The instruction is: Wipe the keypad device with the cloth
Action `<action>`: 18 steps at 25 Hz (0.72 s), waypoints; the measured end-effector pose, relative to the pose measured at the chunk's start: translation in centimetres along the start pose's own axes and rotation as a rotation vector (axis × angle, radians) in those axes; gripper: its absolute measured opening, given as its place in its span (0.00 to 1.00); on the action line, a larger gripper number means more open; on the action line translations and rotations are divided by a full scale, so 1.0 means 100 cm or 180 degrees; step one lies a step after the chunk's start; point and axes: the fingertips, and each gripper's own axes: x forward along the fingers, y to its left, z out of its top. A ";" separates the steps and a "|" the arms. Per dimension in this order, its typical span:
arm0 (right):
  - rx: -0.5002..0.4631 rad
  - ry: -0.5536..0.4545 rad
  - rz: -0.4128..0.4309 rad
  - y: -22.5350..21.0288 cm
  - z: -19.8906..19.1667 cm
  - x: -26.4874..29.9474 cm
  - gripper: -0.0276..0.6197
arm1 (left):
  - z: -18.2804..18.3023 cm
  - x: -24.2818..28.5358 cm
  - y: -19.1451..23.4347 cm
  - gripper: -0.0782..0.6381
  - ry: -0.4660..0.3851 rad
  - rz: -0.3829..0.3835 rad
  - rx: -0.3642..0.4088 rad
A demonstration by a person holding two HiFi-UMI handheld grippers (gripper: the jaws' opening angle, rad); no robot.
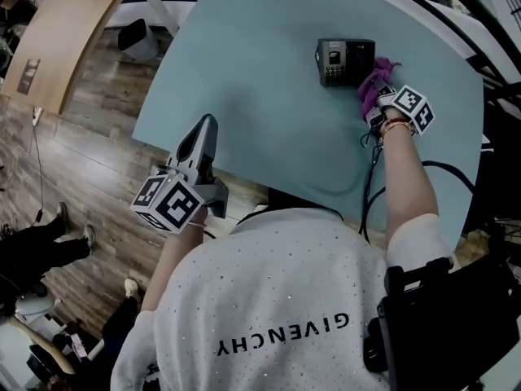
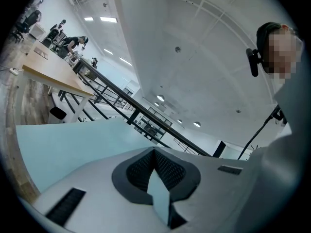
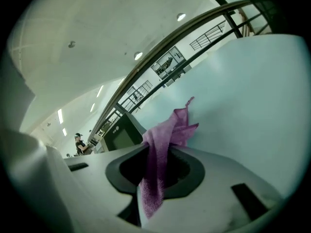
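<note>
The black keypad device (image 1: 345,61) lies on the far part of the pale blue table (image 1: 269,96); in the right gripper view its dark body (image 3: 121,132) shows just left of the jaws. My right gripper (image 1: 376,96) sits right beside the device's right edge, shut on the purple cloth (image 1: 376,82), which hangs out of the jaws (image 3: 163,149). My left gripper (image 1: 207,127) hovers at the table's near left edge, far from the device, jaws closed with nothing between them (image 2: 156,178).
Wooden floor (image 1: 81,153) lies left of the table, with a person's legs (image 1: 41,247) and a long wooden bench (image 1: 65,31) there. A black cable (image 1: 370,190) trails over the table's near right edge. Black equipment (image 1: 448,324) sits at my right side.
</note>
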 end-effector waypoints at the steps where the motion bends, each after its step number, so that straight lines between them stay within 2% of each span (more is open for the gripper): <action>1: -0.0069 0.0031 -0.0050 -0.002 -0.003 -0.003 0.16 | 0.001 -0.003 0.000 0.11 -0.0013 -0.0011 0.0010; 7: -0.0407 0.0323 -0.0215 -0.003 -0.035 -0.021 0.16 | -0.007 -0.022 -0.002 0.11 0.0038 -0.0189 -0.0002; 10: -0.0398 0.0313 -0.0158 -0.004 -0.047 -0.032 0.16 | -0.014 -0.024 -0.004 0.11 0.0079 -0.0279 -0.0013; 12: -0.0362 0.0102 -0.0026 0.006 -0.033 -0.040 0.16 | -0.018 -0.023 -0.008 0.11 0.0109 -0.0360 0.0012; 14: -0.0452 -0.0165 0.0163 0.029 -0.006 -0.048 0.16 | -0.020 -0.020 -0.016 0.11 0.0161 -0.0480 0.0103; 16: -0.0626 -0.0374 0.0323 0.056 0.026 -0.054 0.16 | -0.020 -0.016 -0.026 0.11 0.0199 -0.0587 0.0219; 18: -0.0940 -0.0557 0.0399 0.082 0.058 -0.059 0.16 | -0.023 -0.007 -0.034 0.11 0.0224 -0.0620 0.0328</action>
